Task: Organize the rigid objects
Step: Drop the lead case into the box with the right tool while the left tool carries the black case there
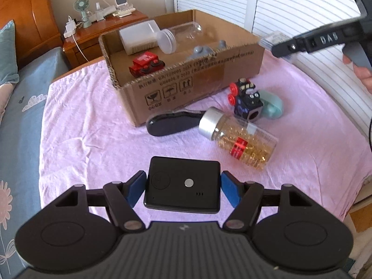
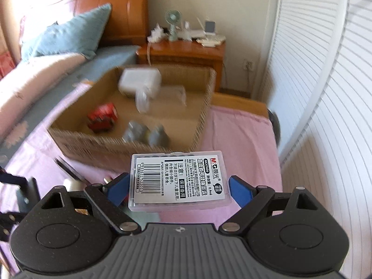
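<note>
My left gripper (image 1: 182,189) is shut on a flat black device (image 1: 183,183) and holds it above the pink sheet (image 1: 93,139). My right gripper (image 2: 177,188) is shut on a clear plastic case (image 2: 177,181) with a barcode label, held just in front of the cardboard box (image 2: 130,144). In the left wrist view the right gripper (image 1: 279,46) holds that case (image 1: 272,40) by the box's (image 1: 197,86) right corner. In the box lie a red toy (image 1: 146,66), a white container (image 1: 139,37), a clear jar (image 1: 176,37) and a grey object (image 1: 204,51).
On the sheet in front of the box lie a black pouch (image 1: 174,123), a jar of gold capsules (image 1: 239,139), a black toy train (image 1: 246,100) and a teal object (image 1: 274,107). A wooden nightstand (image 1: 104,30) stands behind, a pillow (image 2: 69,34) at left, and white louvred doors (image 2: 325,93) at right.
</note>
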`<state>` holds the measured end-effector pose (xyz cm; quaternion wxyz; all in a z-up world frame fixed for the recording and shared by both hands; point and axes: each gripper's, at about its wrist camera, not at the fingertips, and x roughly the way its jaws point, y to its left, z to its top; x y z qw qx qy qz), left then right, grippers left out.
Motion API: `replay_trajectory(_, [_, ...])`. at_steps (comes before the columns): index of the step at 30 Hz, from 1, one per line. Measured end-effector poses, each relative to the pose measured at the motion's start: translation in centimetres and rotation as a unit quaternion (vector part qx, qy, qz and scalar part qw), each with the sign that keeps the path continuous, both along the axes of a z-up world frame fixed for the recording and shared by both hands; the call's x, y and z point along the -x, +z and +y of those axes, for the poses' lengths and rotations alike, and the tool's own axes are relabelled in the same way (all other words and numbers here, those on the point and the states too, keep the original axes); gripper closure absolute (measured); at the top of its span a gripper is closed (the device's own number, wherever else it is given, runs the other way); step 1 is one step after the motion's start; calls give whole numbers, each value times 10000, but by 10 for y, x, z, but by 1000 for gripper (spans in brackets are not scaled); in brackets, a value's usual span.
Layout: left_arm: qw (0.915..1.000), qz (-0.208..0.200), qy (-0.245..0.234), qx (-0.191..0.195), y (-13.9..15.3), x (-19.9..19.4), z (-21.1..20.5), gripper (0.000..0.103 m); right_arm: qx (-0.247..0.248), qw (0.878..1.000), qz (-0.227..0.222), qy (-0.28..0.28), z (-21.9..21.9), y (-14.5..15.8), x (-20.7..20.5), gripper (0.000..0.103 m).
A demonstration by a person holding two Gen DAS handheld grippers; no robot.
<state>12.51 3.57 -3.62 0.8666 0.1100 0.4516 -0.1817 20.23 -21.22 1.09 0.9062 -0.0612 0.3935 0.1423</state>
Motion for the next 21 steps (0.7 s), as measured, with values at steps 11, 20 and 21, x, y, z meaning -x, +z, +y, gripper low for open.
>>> replay_trajectory(11, [9995,-202,203,92,16,-1,15,34,97,9998,21,163,48,9,-72,10])
replay_trajectory(20, [9991,-313,244,125,26,-6,21,33,-115,9995,261,-107,49,-2,-89,0])
replay_trajectory(21, [9991,-335,244,133,27,-6,21,33,-100,9995,263,-138,49,-1,-85,0])
